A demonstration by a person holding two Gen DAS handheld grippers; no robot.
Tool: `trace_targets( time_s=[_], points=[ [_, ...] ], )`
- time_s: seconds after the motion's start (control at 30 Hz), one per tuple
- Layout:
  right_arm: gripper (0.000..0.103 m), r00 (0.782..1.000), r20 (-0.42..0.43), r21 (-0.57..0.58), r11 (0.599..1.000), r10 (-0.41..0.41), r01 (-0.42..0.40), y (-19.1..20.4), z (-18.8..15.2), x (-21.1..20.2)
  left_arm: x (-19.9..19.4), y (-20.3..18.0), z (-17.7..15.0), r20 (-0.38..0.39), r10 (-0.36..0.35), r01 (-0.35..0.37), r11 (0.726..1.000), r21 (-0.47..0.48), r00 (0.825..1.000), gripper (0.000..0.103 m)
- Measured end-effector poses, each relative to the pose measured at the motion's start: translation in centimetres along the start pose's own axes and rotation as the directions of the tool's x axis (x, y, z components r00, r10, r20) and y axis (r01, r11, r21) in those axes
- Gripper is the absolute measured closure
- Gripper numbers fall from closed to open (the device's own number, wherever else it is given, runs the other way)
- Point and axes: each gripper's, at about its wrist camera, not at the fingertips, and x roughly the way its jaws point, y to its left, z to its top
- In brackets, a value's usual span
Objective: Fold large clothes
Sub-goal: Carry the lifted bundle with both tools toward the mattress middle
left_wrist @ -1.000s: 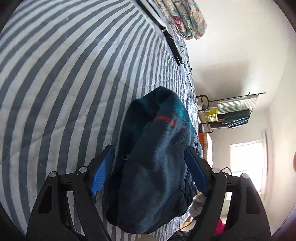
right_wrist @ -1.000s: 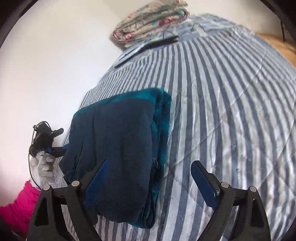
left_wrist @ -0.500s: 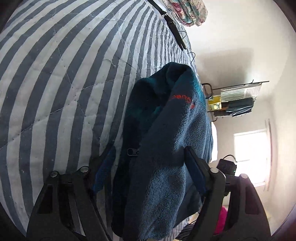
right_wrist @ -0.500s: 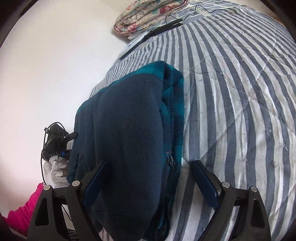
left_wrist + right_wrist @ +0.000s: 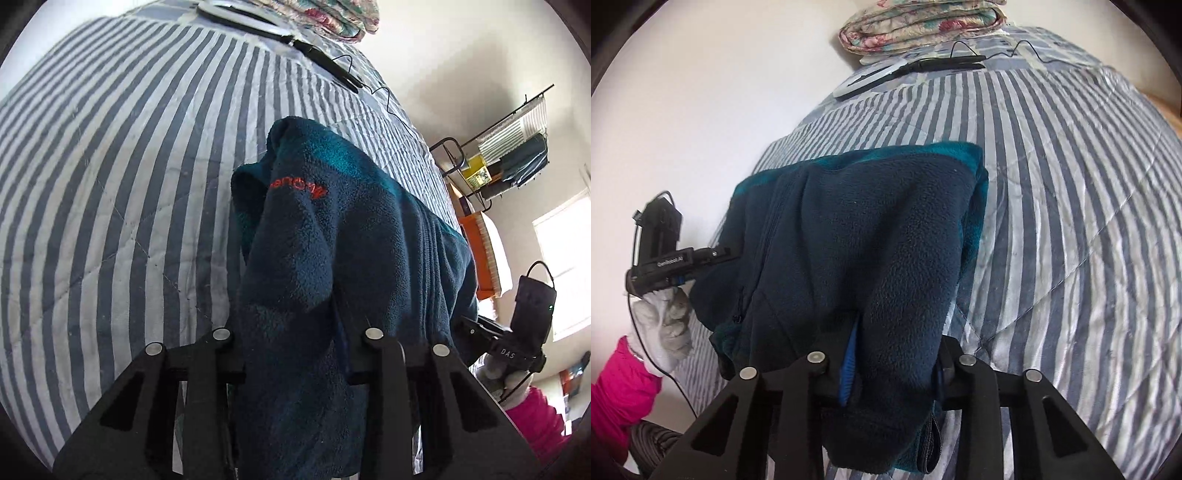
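Note:
A dark navy fleece jacket (image 5: pixel 354 251) with teal panels and an orange logo lies folded on the striped bed. It also shows in the right wrist view (image 5: pixel 857 236). My left gripper (image 5: pixel 295 354) is shut on its near edge, fleece bunched between the jaws. My right gripper (image 5: pixel 890 362) is shut on the other near end, a blue pad showing beside the fabric. The left gripper (image 5: pixel 683 258) shows at the jacket's left end in the right wrist view. The right gripper (image 5: pixel 517 339) shows at the right in the left wrist view.
The blue-and-white striped quilt (image 5: pixel 1071 184) covers the bed. A folded floral blanket (image 5: pixel 919 22), a flat white device (image 5: pixel 871 77) and a black cable lie at the far end. A wire rack (image 5: pixel 509 155) and a window stand beside the bed. A white wall borders the left.
Both grippers closed from open onto the jacket's near edge. The jacket's near edge now sits bunched between both pairs of jaws.

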Motion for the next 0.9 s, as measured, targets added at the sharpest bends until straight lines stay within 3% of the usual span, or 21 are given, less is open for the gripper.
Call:
trace_targets(
  time_s=[0.23, 0.53, 0.9],
  points=[
    [0.077, 0.99, 0.011, -0.155, 0.978, -0.138, 0.138, 3.1, 1.4, -2.1, -1.6, -3.6, 0.2, 0.033, -0.005, 0.003, 0.999, 0.054, 0.999, 0.074],
    [0.079, 0.954, 0.111, -0.253, 0.92, -0.279, 0.299, 3.3, 2.6, -6.6, -0.4, -8.6, 1.0, 0.032, -0.029, 0.025, 0.992, 0.121, 0.999, 0.075],
    [0.079, 0.923, 0.17, -0.266, 0.886, -0.345, 0.38, 1.1, 3.3, -10.9, 0.6, -14.2, 1.7, 0.048, -0.058, 0.049, 0.983, 0.178, 0.997, 0.075]
  ],
)
